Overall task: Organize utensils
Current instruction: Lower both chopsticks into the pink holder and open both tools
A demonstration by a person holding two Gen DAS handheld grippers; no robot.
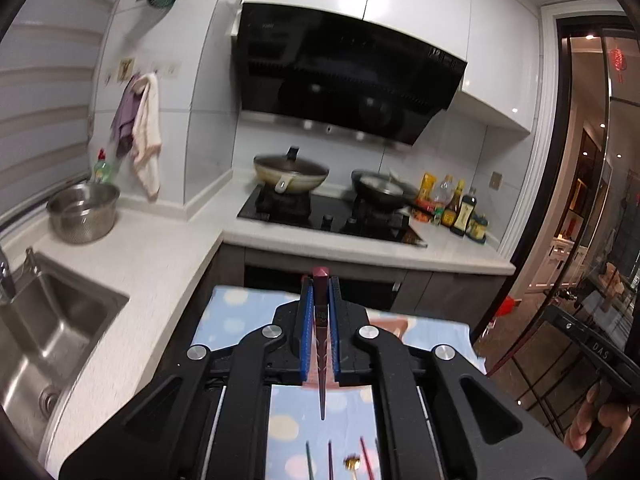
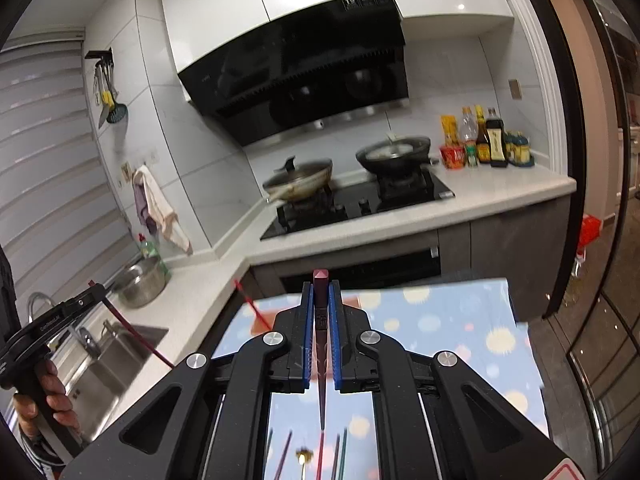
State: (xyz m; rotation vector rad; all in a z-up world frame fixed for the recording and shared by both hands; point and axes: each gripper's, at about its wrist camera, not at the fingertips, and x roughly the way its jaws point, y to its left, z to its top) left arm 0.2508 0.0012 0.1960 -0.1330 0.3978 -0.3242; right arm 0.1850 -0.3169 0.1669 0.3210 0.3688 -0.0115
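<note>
Now we've got both grippers, left (image 1: 320, 292) & right (image 2: 321, 292), each clamped on a maroon chopstick (image 1: 321, 344) (image 2: 321, 336) above the dotted cloth (image 2: 440, 320).

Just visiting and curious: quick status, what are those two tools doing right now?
Left tool shut on a dark red chopstick. Right tool shut on another dark red chopstick. More utensils on dotted blue cloth. Nothing in the way.

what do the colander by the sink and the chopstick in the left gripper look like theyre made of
Round perforated colander: bare steel, by its grey sheen and punched holes. Dark red tapered chopstick in the left gripper: glossy lacquered wood or plastic; the look leaves it open.
</note>
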